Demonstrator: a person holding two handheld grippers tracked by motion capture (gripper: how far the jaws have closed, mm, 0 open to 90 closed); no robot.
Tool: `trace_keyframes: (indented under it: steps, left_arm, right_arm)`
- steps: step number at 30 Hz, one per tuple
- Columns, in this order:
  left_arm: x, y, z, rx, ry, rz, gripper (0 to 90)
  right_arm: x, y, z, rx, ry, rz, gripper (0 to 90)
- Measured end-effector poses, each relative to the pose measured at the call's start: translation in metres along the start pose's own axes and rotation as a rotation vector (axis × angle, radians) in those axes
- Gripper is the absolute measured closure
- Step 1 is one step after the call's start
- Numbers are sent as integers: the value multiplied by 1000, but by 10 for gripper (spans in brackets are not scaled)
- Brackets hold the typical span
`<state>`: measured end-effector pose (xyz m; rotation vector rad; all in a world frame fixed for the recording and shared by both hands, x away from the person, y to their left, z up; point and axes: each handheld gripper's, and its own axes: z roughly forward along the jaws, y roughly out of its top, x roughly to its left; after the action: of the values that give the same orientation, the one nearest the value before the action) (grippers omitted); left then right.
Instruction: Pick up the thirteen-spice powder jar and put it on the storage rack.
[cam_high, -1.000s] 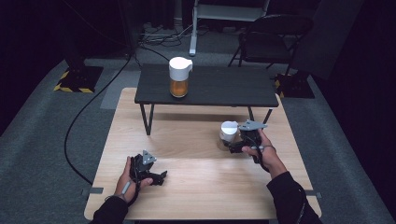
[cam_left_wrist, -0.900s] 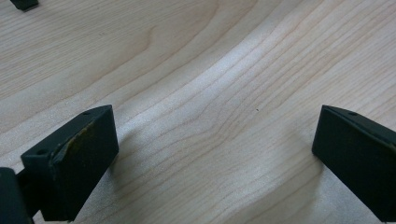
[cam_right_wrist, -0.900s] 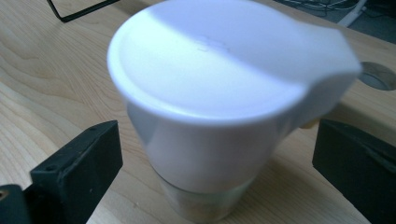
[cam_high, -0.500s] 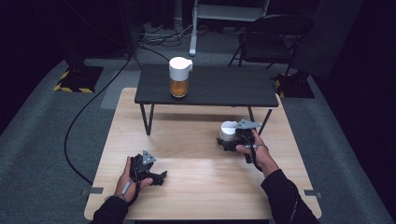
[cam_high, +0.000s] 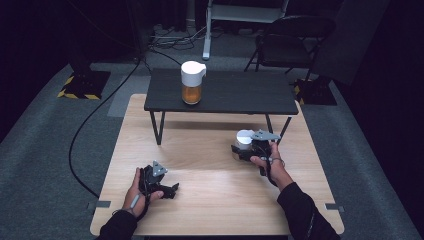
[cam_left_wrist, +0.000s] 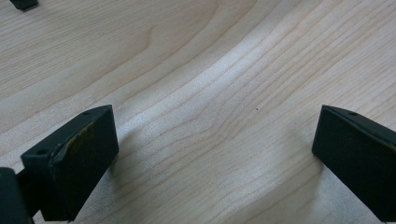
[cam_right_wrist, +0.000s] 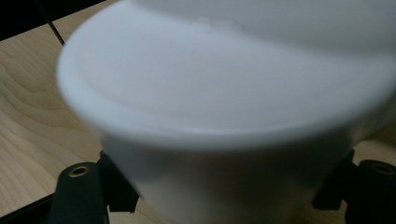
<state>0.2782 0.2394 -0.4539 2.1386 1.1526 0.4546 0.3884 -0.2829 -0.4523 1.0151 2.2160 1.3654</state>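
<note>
The wooden tabletop (cam_high: 210, 150) fills the middle of the high view; a low black side table (cam_high: 225, 97) stands across its upper part, carrying a white-lidded jar of amber liquid (cam_high: 192, 82) toward its left end.

The white cup (cam_high: 243, 141) stands upright on the tabletop at centre right of the frame, just below the side table's right leg. Its long axis is vertical. It is plain white, with a flat lid whose rim overhangs a body tapering downward, as the right gripper view shows (cam_right_wrist: 224, 121).

The right gripper (cam_high: 246, 152) lies level at the cup. Its fingers (cam_right_wrist: 119, 189) have just been closing and now pinch the cup's lower body from both sides.

The left gripper (cam_high: 167, 190) rests at lower left, well apart from the cup, fingers (cam_left_wrist: 74, 158) spread over bare wood.
</note>
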Motion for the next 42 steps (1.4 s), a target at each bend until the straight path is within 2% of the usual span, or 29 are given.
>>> trace_keyframes:
  steps: [6,14,26,42]
  left_arm:
    - [0,0,0,0,0,0,4]
    - [0,0,0,0,1,2,4]
    - [0,0,0,0,0,0,4]
    - [0,0,0,0,0,0,4]
  right_arm:
    - [3,-1,-3,-23,-1,-16,291]
    - [6,3,-16,-51,-6,-25,293]
    - [15,22,-44,-66,-8,-35,296]
    - [32,56,-89,-99,-46,-47,299]
